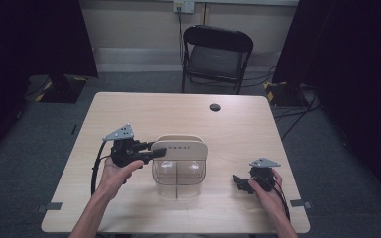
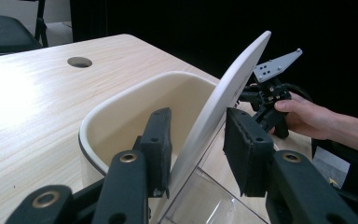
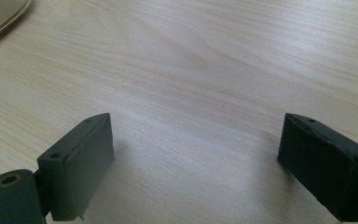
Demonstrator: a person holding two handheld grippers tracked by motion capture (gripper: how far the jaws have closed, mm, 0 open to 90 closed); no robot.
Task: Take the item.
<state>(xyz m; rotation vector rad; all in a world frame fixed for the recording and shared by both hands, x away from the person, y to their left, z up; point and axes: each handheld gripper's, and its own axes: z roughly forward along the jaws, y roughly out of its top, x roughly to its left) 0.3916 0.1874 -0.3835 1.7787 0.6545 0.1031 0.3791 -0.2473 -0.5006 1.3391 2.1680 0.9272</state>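
A clear container [image 1: 178, 181] with a cream rim [image 2: 121, 100] stands at the table's middle. Its flat cream lid [image 2: 228, 88] is tilted up on edge; from above the lid [image 1: 181, 147] shows at the container's far side. My left gripper [image 1: 159, 151] reaches in from the left. In the left gripper view it [image 2: 198, 126] is shut on the lid, and the left-hand pad [image 2: 161, 144] lies against it. My right gripper [image 1: 238, 181] rests low near the table's right front, apart from the container. In its own view it [image 3: 196, 140] stands open over bare wood.
The light wood table [image 1: 144, 114] has a round cable hole [image 1: 215, 107] near its far edge. A black folding chair [image 1: 216, 54] stands behind the table. Dark curtains hang on both sides. My right gripper [image 2: 268, 100] and its hand appear beyond the lid.
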